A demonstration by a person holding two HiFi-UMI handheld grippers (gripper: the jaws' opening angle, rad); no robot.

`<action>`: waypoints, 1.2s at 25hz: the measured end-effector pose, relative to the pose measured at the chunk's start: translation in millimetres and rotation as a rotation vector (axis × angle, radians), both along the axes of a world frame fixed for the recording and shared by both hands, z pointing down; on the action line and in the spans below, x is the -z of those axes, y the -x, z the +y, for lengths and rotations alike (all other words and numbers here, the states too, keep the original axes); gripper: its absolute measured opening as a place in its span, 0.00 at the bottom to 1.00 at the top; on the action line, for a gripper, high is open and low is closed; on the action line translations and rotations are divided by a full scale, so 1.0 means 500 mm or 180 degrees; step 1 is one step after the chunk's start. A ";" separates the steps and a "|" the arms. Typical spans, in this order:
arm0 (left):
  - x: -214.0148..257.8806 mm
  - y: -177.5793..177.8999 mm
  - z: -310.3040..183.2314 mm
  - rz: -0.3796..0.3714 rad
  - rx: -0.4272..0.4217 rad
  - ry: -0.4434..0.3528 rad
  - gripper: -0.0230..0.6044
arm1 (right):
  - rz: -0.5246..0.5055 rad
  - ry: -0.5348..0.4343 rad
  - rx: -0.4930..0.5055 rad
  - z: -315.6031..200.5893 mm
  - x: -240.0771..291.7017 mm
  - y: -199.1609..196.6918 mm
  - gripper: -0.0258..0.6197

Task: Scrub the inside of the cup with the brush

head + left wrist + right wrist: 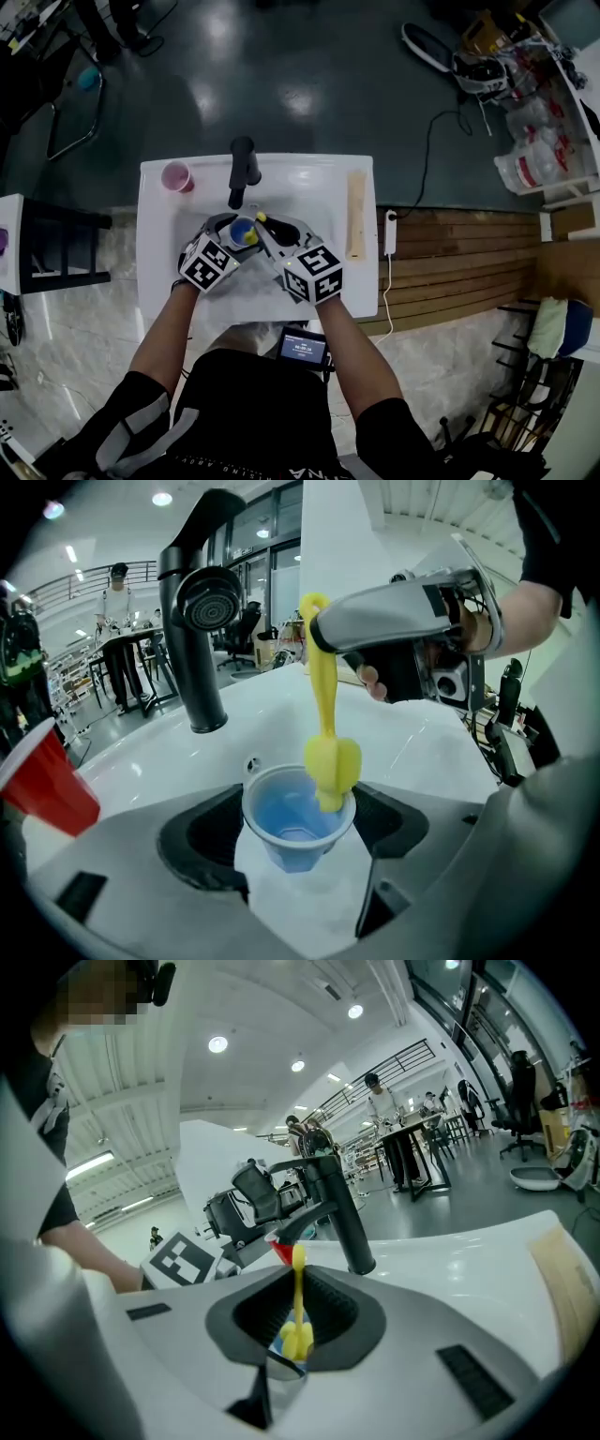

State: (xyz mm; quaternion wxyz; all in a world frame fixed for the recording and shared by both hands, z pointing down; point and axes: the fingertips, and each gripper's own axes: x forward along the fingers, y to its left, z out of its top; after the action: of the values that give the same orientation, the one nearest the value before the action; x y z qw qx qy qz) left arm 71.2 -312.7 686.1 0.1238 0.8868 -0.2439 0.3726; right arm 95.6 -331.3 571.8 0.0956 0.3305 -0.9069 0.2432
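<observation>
**A:** Why does the left gripper (298, 836) clamp the blue cup (292, 810) mouth-up, low in the middle of its view?

**B:** Likely to steady it with the opening facing the brush. In the head view it sits mid-frame over the white sink (309, 178), just under the black faucet (242, 169).

**A:** And the right gripper (298, 1309)?

**B:** Its jaws pinch the yellow brush (328, 733) high on the handle, so the head hangs down at the cup's right rim, lower tip just inside.

**A:** So the scrubbing has barely started?

**B:** I'd judge so, since the head needs to go deeper. The red cup (176, 175), upper left, stands well apart.
</observation>
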 end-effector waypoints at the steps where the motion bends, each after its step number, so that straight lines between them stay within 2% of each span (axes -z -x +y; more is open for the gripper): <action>1: -0.001 0.001 0.001 -0.0018 0.0018 0.0009 0.62 | -0.0028 -0.0013 -0.0008 -0.002 0.007 -0.003 0.10; 6: 0.003 0.010 0.001 -0.0090 0.0113 0.0009 0.62 | -0.0071 -0.0107 -0.0064 -0.018 0.038 -0.029 0.10; 10: 0.031 0.017 -0.001 -0.0056 0.0261 0.0010 0.62 | 0.0046 -0.0145 -0.0121 -0.028 0.043 -0.061 0.10; 17: 0.105 0.035 -0.014 0.0200 0.0547 -0.0078 0.62 | 0.0429 -0.0208 -0.0055 -0.016 0.041 -0.087 0.10; 22: 0.163 0.022 -0.018 0.0453 0.0739 -0.0211 0.62 | 0.0489 -0.0218 -0.0044 0.004 0.049 -0.105 0.10; 30: 0.201 -0.028 0.021 0.0702 0.0964 -0.0194 0.62 | 0.0539 -0.0181 0.0005 0.071 0.047 -0.162 0.10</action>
State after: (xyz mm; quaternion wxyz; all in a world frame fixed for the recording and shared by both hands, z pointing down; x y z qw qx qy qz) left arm 85.4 -302.4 585.6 0.1775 0.8788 -0.3707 0.2426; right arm 176.5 -295.9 548.3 0.1627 0.3517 -0.9024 0.1885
